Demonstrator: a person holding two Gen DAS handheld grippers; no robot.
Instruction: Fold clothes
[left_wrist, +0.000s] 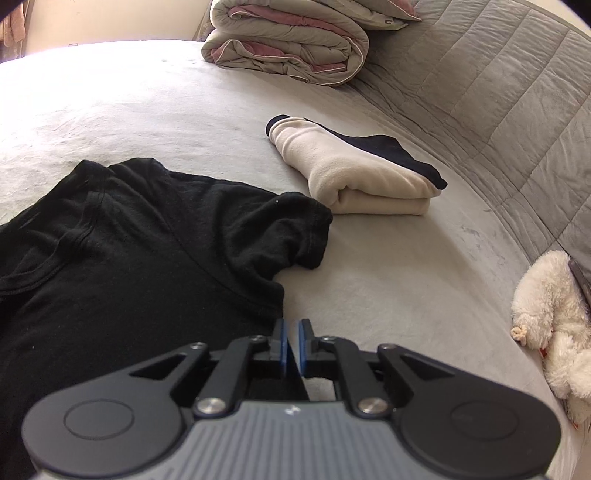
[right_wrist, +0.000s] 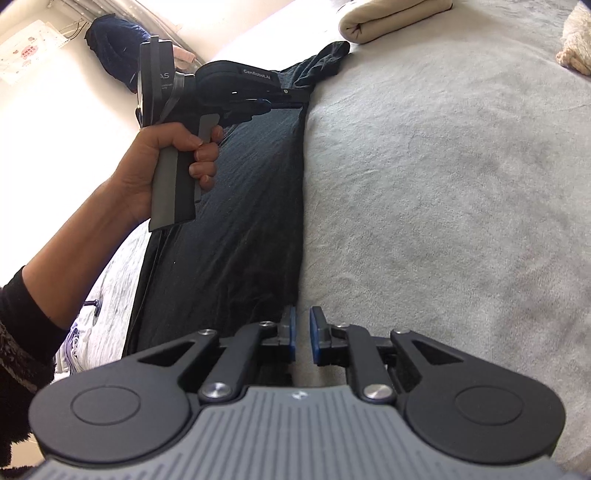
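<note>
A black T-shirt (left_wrist: 122, 251) lies spread on the grey bed sheet (left_wrist: 388, 280), collar to the left, one sleeve (left_wrist: 295, 229) bunched at the right. My left gripper (left_wrist: 291, 328) sits at the shirt's side edge under that sleeve, jaws nearly closed with dark cloth between the blue pads. In the right wrist view the shirt (right_wrist: 229, 221) runs away as a long dark strip. My right gripper (right_wrist: 302, 325) sits at its near edge, pads a narrow gap apart, cloth at the left pad. The left gripper (right_wrist: 288, 98), held by a hand, pinches the far edge.
A folded cream garment with dark trim (left_wrist: 354, 173) lies beyond the shirt, also in the right wrist view (right_wrist: 391, 18). A rolled quilt (left_wrist: 291, 40) sits at the bed's far end. A grey quilted headboard (left_wrist: 498, 96) borders the right. A white plush toy (left_wrist: 554, 325) lies nearby.
</note>
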